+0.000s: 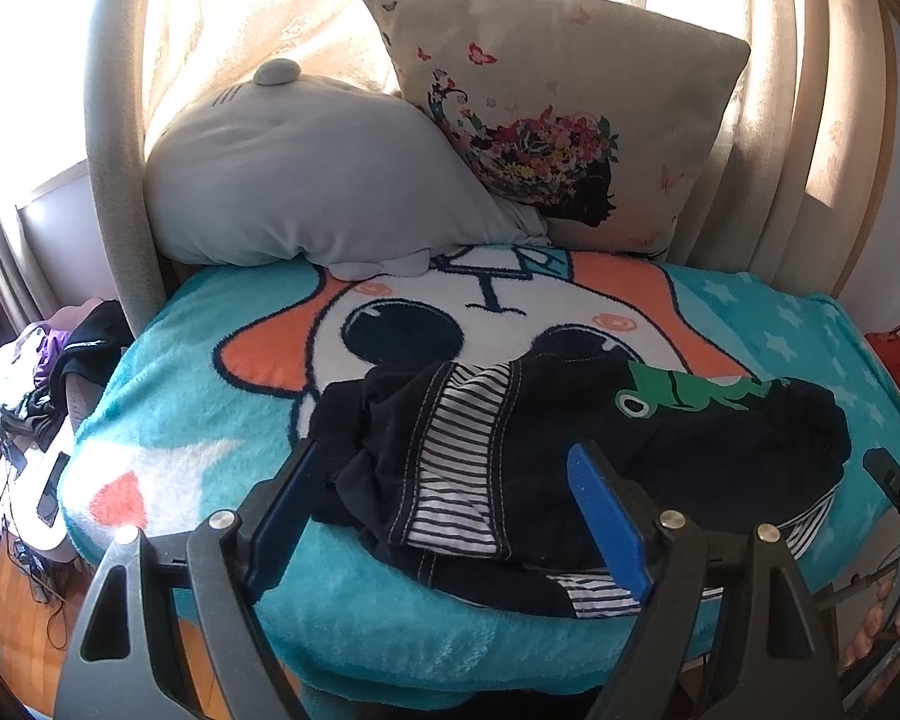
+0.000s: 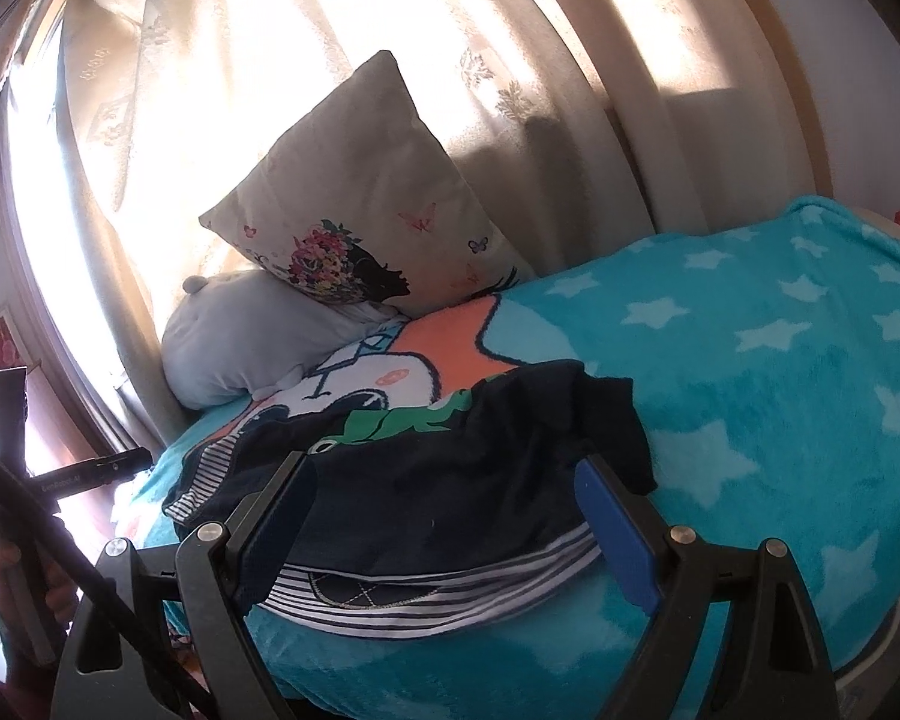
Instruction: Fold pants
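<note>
Over pants (image 1: 570, 450): both grippers agape (nothing held).

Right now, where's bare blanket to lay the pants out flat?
Free: starred blanket right of the pants, and the teal strip left of them, toward the edge. Crowded: grey plush and floral pillow at the back.

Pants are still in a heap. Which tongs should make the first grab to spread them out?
Probably right. The right tongs are open over the striped waistband, a clean edge. The left tongs, also open, face the bunched middle of the pants.
</note>
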Demonstrator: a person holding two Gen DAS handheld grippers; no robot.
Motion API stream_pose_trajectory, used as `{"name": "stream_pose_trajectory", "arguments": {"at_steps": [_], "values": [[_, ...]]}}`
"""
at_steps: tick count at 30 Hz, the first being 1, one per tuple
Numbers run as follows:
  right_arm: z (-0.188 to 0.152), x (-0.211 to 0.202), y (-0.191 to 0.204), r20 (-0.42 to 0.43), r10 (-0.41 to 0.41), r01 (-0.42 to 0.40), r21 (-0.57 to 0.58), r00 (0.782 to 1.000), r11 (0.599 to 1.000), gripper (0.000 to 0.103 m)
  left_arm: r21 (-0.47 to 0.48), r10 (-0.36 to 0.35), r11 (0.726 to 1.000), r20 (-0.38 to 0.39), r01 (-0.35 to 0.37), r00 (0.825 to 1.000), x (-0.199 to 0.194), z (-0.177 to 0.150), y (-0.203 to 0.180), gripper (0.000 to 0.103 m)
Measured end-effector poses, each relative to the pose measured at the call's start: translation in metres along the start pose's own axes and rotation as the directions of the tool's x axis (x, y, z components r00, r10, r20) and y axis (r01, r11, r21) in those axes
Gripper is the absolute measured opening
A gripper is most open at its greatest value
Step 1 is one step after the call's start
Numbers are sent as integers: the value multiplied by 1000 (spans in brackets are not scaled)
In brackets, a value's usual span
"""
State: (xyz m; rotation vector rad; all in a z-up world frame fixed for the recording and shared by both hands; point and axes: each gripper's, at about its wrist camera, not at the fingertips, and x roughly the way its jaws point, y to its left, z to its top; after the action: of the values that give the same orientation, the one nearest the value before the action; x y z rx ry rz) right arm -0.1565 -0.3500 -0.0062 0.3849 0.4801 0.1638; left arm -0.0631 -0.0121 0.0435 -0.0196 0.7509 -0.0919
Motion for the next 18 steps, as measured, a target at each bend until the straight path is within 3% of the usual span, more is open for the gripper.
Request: {"name": "stream_pose_trajectory", "arguments": {"at_steps": [18], "values": [[2,14,-14,-20,-15,16,26,1000,1000,91,14,-37,999,-78,39,996,34,4,-12,82]]}}
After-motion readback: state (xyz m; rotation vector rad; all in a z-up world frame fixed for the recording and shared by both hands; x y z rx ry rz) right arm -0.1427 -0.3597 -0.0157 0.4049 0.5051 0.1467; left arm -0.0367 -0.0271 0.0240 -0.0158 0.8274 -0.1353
